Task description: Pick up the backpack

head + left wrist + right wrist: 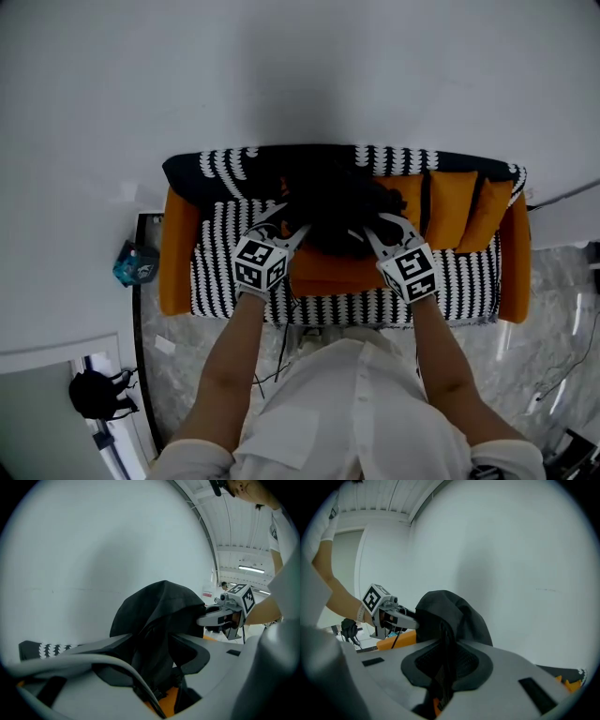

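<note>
- A sofa (178,267) with orange arms and a black-and-white striped seat and back stands against a plain pale wall (281,75). Grey veined stone floor (553,300) lies in front of it, across the lower part of the head view.
- Orange cushions (455,208) lean upright at the sofa's right end. A small teal object (137,263) sits just beside its left arm.
- The backpack (333,208) is black, soft and slumped into a rounded hump. It sits on the seat at the centre of the frame, against the backrest.
- The left tongs (284,221) stand wide apart. The backpack's dark fabric and a strap lie between them, not clamped.
- The right tongs (379,228) are narrow, pinched on a black strap of the backpack.
- Both tongs have smooth grey shells with dark textured pads, and each carries a white cube with black square markers.
- Only the left gripper view shows a ribbed ceiling with a light strip (251,568) at its upper right.
- Only the head view shows the floor and the person's white shirt (347,412) at the bottom of the frame.
- Each gripper view shows the other tongs at the far side of the backpack.
</note>
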Motion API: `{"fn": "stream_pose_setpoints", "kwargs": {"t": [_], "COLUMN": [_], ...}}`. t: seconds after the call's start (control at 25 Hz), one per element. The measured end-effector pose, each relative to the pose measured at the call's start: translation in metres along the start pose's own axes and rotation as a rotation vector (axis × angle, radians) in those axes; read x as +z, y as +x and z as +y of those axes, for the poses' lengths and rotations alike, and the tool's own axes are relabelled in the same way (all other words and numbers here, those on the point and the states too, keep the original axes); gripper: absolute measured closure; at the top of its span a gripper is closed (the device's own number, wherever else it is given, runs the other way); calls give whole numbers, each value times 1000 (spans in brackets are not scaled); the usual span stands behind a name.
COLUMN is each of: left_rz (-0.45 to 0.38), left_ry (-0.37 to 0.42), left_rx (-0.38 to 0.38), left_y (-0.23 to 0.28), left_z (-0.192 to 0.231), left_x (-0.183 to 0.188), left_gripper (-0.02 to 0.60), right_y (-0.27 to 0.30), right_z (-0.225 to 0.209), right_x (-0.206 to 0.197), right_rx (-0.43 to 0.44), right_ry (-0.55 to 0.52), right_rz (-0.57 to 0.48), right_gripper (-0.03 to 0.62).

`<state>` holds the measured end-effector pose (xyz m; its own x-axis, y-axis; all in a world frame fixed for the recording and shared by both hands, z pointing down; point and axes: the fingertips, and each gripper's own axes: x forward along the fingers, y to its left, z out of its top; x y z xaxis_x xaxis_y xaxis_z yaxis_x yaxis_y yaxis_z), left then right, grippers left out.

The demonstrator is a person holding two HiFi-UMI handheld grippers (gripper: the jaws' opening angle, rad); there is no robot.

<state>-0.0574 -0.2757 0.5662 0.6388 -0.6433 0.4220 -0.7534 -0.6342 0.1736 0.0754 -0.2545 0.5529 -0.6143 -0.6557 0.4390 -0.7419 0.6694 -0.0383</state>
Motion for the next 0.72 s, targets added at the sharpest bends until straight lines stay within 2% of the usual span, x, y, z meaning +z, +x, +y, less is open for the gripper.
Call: {"fn": "stream_pose_setpoints", "kwargs": {"t": [0.24, 0.48, 0.6, 0.72], "left_rz": [14, 34, 24, 2], "left_ry": [26, 78, 66, 31], "left_rx": [-38, -39, -23, -1], "left_y": [8, 19, 23, 25], "left_z": [-4, -6, -8, -10], "left_x": [-2, 2, 3, 5], "left_gripper": [334, 335, 375, 382], "right_y": [0, 3, 3, 3], "right_z": [0, 0, -1, -4], "right_x": [0, 0, 0, 0], "right_rx": [-1, -3, -10, -21], "right_ry": [7, 12, 22, 35], "right_rz": [5, 16, 17, 15], "right_gripper": [546, 548, 549, 549]}}
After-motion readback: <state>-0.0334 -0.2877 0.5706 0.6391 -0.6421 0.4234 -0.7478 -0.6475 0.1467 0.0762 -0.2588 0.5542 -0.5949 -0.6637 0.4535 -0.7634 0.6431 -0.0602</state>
